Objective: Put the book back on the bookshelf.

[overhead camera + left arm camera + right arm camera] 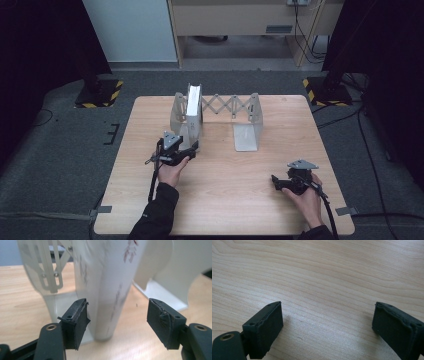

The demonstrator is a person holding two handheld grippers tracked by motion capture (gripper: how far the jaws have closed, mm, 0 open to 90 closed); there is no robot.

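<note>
Wooden table (pixel 225 200) carries the right gripper (pixel 327 327) near the person, its jaws spread over bare wood, idle. Farther in, the left gripper (pixel 117 322) stands just before a white book (pixel 105 290), jaws apart and off the covers. The book stands upright in the left bay of an expanding metal book rack (pixel 245 115), so placing looks done; the right bay remains unfilled.

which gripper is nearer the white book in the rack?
Left. The left gripper sits right in front of the white book, jaws open around its spine without touching. The right gripper rests far off near the table's front right.
</note>
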